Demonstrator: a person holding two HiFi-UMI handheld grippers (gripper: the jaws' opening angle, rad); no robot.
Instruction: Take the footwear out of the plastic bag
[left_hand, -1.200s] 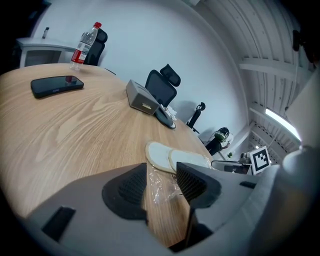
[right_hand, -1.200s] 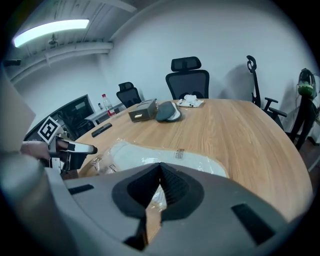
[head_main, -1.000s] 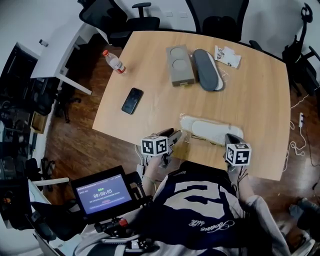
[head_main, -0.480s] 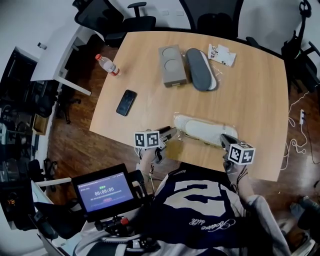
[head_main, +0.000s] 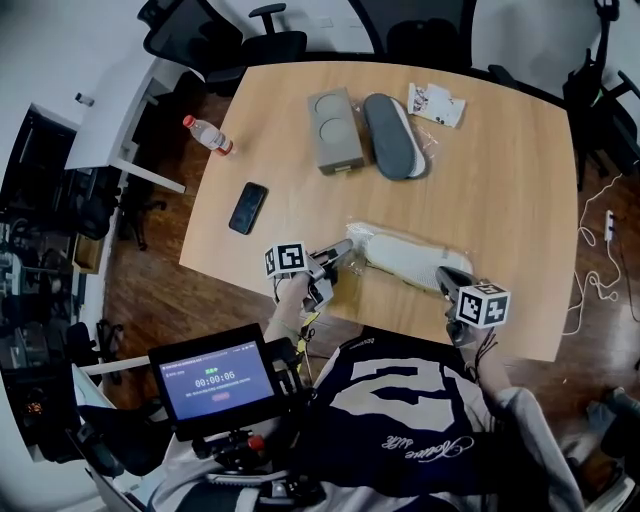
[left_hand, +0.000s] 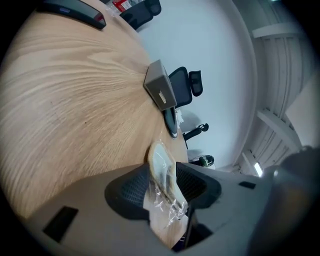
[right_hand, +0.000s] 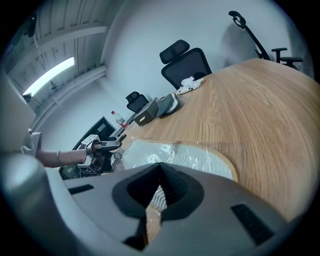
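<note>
Left gripper (left_hand: 162, 175), fingers (left_hand: 131, 189) closed on crinkled plastic bag (left_hand: 161, 165), wooden table (left_hand: 70, 100), grey box (left_hand: 160, 90) beyond

wooden table (head_main: 500, 170), dark wood floor (head_main: 145, 285), black office chairs (head_main: 272, 45)

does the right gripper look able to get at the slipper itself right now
Probably not: the right gripper is shut at its end, and the plastic bag, pinched by the left gripper, covers the slipper.

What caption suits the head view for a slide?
Left gripper pinches one end of the plastic bag holding a white slipper on the table; right gripper, jaws shut, at the other end.
</note>
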